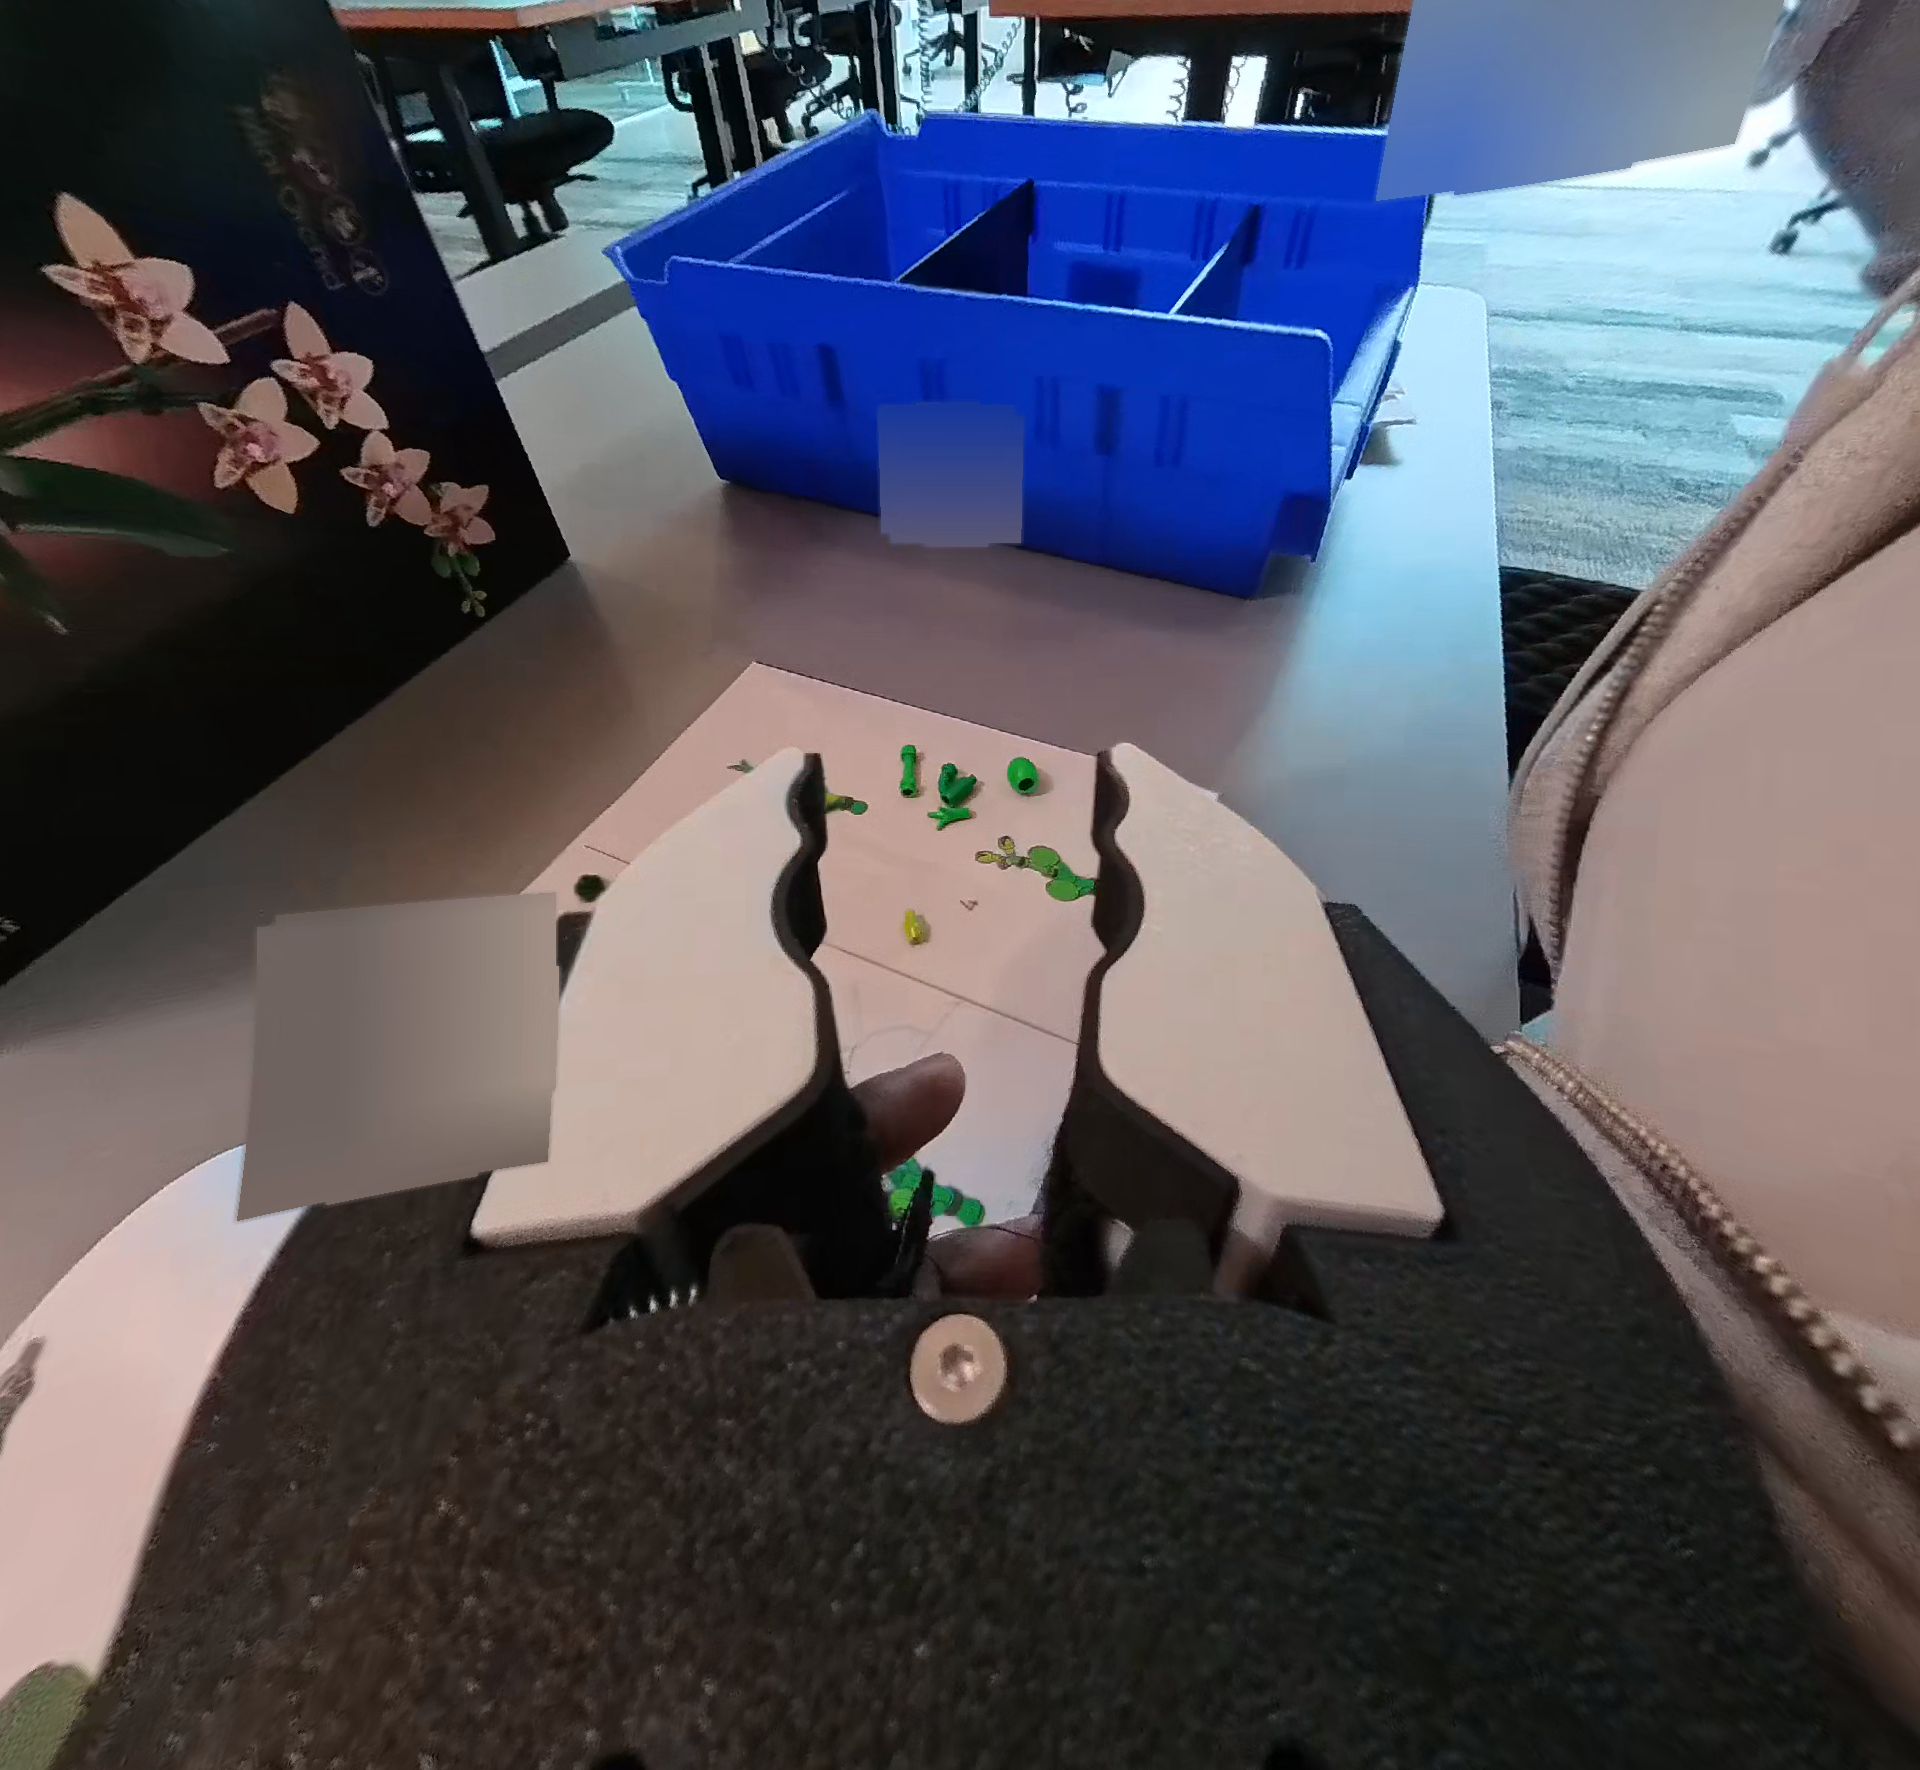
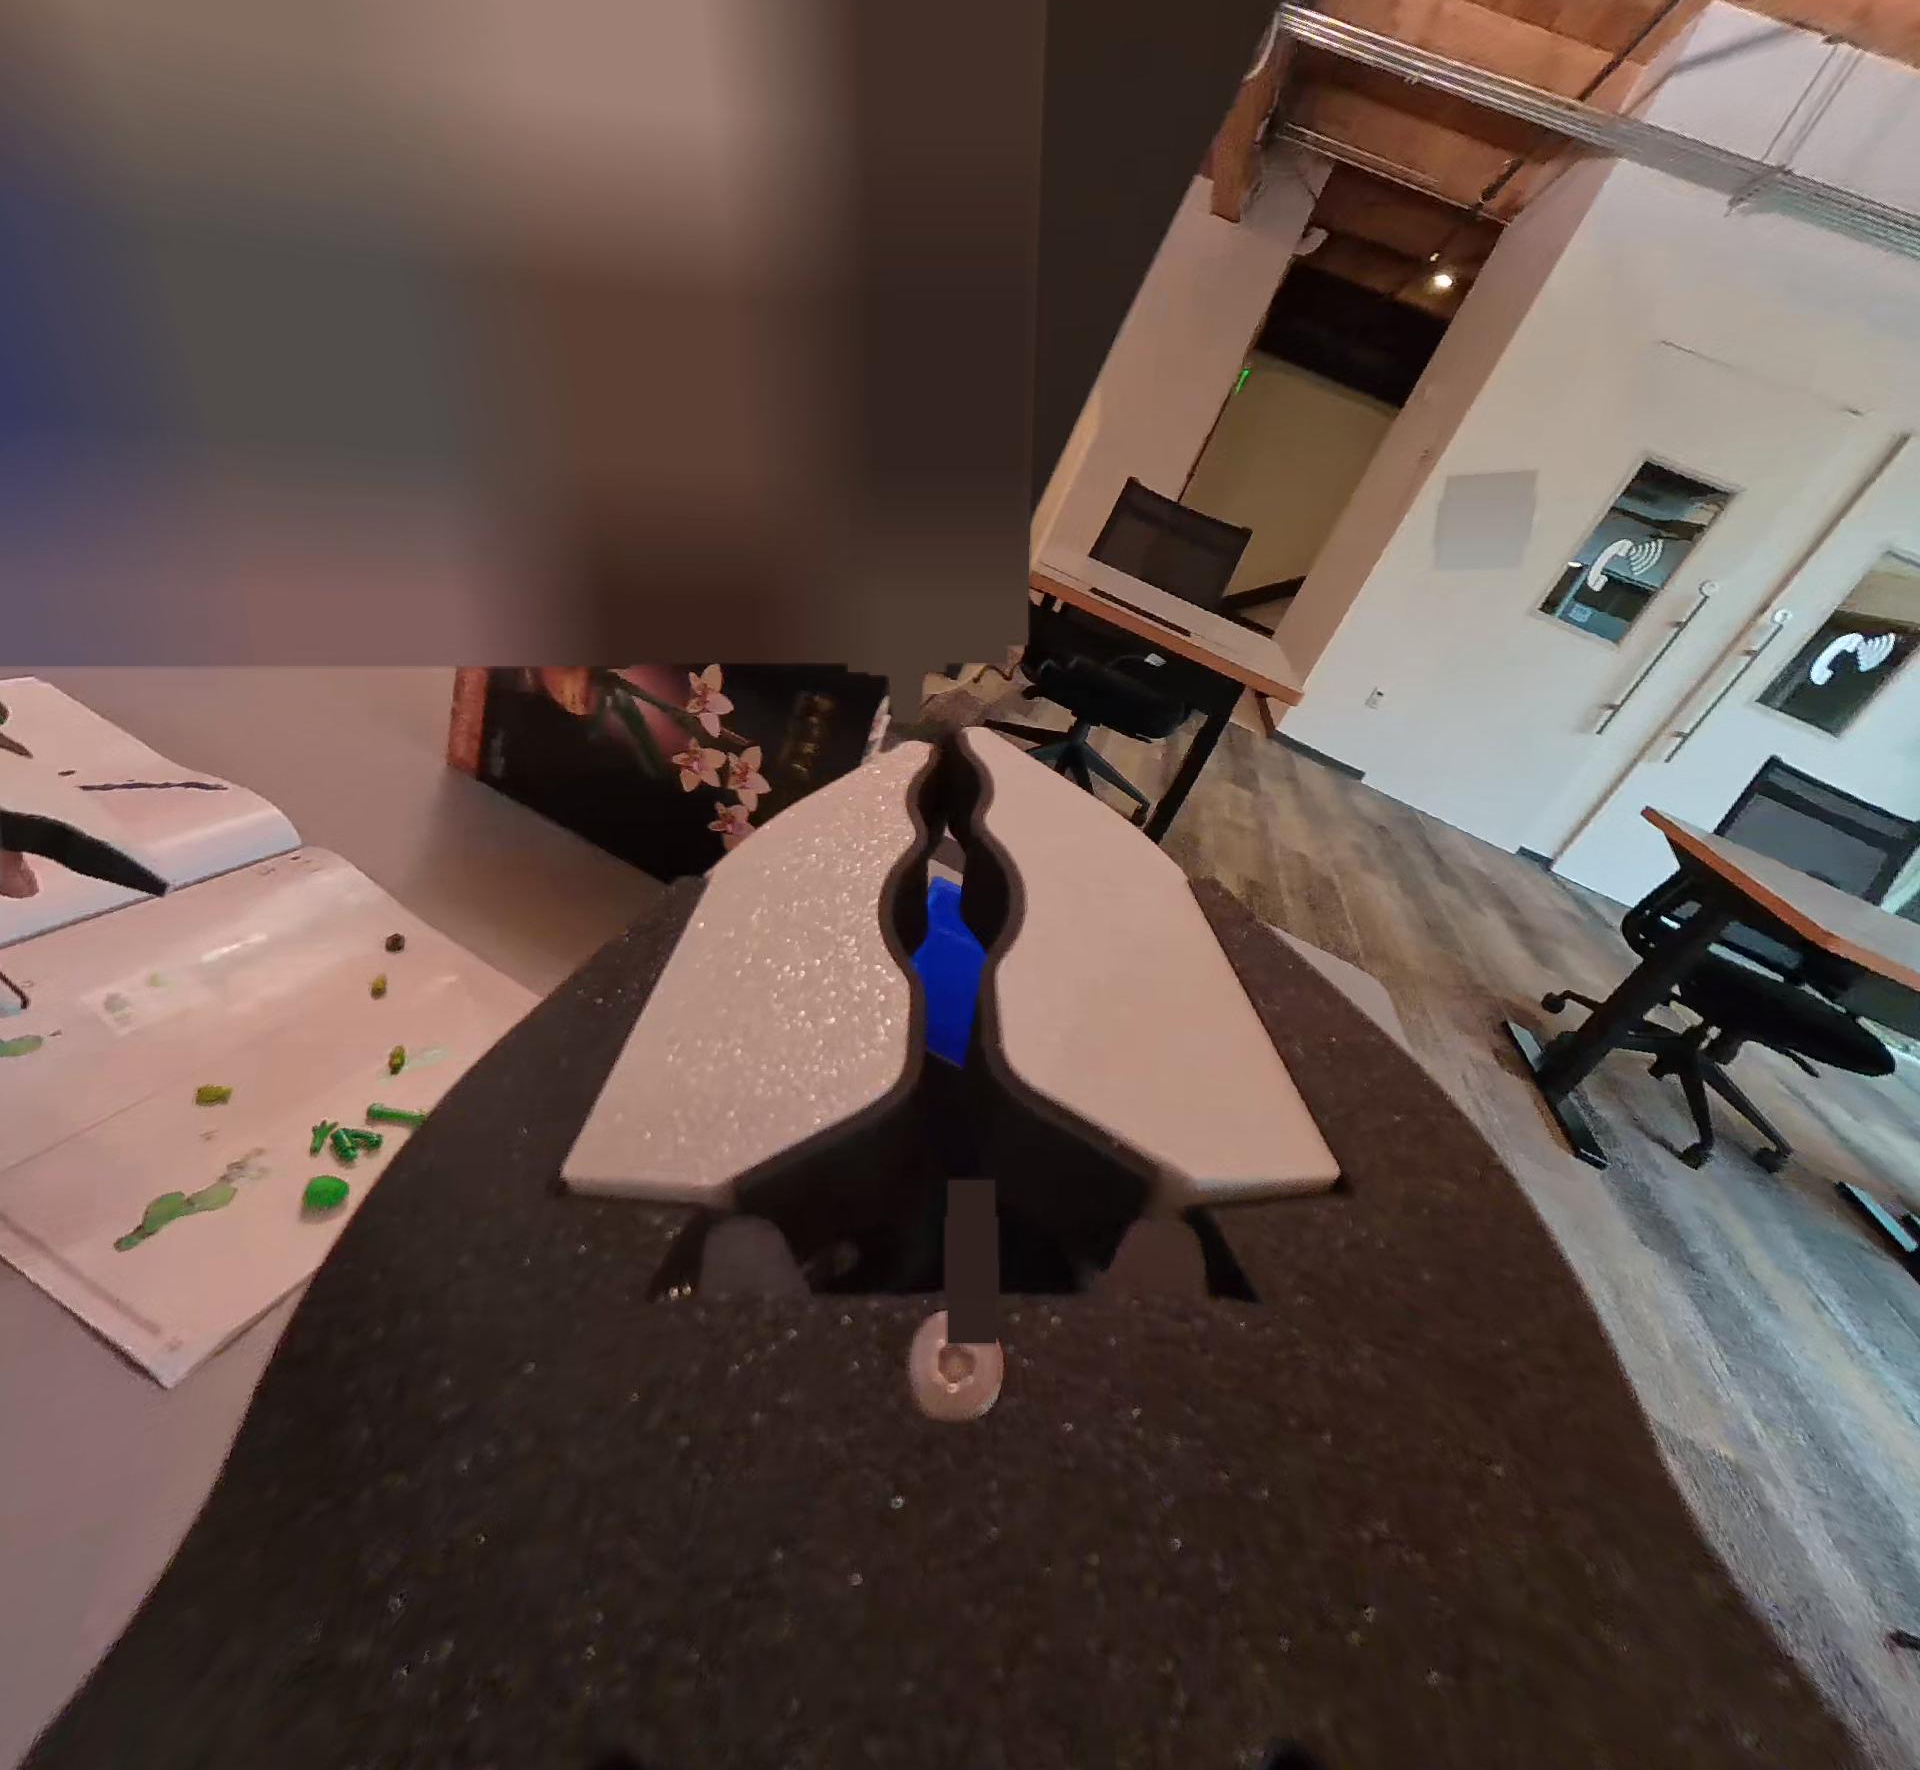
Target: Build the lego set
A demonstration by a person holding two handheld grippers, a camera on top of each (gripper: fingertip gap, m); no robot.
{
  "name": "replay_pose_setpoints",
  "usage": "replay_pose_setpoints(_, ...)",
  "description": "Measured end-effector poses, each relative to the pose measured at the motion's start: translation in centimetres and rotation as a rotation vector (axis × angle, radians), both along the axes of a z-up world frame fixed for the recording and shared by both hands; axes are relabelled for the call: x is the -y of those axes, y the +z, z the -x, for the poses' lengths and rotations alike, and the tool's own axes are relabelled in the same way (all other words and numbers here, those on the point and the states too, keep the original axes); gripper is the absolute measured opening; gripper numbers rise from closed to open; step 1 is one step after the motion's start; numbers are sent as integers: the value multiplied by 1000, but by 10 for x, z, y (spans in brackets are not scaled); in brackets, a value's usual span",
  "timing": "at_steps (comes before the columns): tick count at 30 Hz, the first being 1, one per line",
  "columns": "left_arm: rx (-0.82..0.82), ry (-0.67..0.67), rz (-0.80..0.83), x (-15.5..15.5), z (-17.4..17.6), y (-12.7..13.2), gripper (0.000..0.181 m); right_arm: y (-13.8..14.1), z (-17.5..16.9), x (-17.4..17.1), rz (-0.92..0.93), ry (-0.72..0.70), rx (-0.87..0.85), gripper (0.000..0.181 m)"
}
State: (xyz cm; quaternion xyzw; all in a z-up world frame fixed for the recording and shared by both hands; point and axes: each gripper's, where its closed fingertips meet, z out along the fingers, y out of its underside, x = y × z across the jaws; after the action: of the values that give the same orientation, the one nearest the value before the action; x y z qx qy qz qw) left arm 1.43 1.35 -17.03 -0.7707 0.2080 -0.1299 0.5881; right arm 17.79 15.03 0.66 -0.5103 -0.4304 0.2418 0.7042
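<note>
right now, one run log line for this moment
left gripper: open over green lego pieces | right gripper: shut, lifted off table | blue bin: behind booklet

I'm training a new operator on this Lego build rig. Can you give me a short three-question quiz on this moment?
1. True or false: the left gripper has its fingers spread apart.
2. Where do the loose green Lego pieces lie? A) inside the blue bin B) on the open instruction booklet C) on the floor
3. Fill in: the box with orchid flowers pictured on it stands to the ___ of the blue bin in the left wrist view.

Key: 1 true. 2 B. 3 left.
</note>
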Motion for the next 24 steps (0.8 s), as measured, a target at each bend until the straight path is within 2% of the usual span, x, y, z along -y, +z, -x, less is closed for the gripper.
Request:
replay_pose_setpoints(3, -28, -19, 18, -7, -9, -1, 49, 1, -25, -5, -3, -28, 14, 1)
replay_pose_setpoints(11, -71, -69, 68, -31, -39, -6, 49, -59, -59, -17, 83, -11, 312, 7)
replay_pose_setpoints(19, -70, -82, 113, -51, -57, -11, 49, -150, -57, -10, 462, 162, 590, 8)
replay_pose_setpoints(21, -70, -80, 119, -54, -59, -12, 49, -176, -50, -12, 591, 140, 682, 13)
replay_pose_setpoints(24, -64, -77, 110, -57, -59, -11, 49, -210, -39, -16, 659, 81, 842, 18)
